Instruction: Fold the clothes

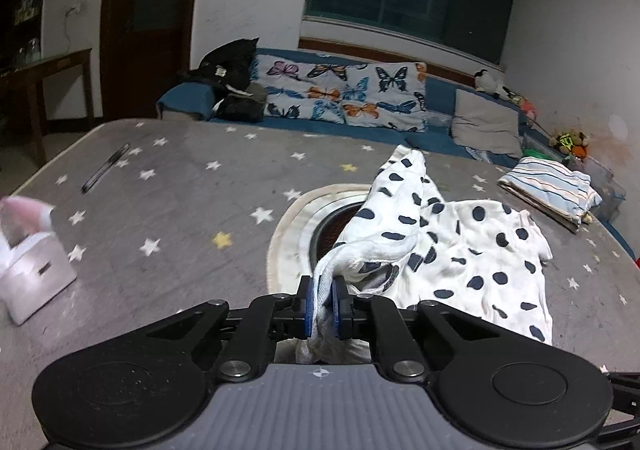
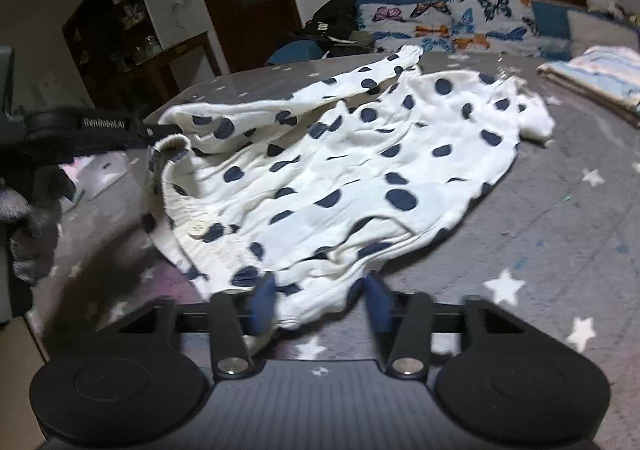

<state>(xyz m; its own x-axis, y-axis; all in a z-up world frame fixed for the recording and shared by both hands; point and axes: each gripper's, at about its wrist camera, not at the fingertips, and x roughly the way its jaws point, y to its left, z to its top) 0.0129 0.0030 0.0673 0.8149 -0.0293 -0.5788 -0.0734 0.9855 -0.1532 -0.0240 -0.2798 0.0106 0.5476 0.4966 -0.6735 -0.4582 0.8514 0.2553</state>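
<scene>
A white garment with dark blue dots (image 1: 460, 250) lies crumpled on the grey star-patterned table cover (image 1: 180, 189). My left gripper (image 1: 323, 298) is shut on a bunched white edge of it, and the cloth hangs down between the blue pads. In the right wrist view the garment (image 2: 340, 169) spreads across the table, with a button at its near left edge. My right gripper (image 2: 320, 302) stands at its near hem, with the jaws apart and a fold of the hem between the pads. The left gripper (image 2: 154, 131) shows there at the garment's left edge, holding the elastic band.
A folded striped cloth (image 1: 548, 185) lies at the table's far right. A white box (image 1: 36, 278) sits at the left edge, and a thin dark object (image 1: 106, 165) lies far left. A round rimmed opening (image 1: 304, 217) is partly under the garment. A sofa with a butterfly cushion (image 1: 340, 93) stands behind.
</scene>
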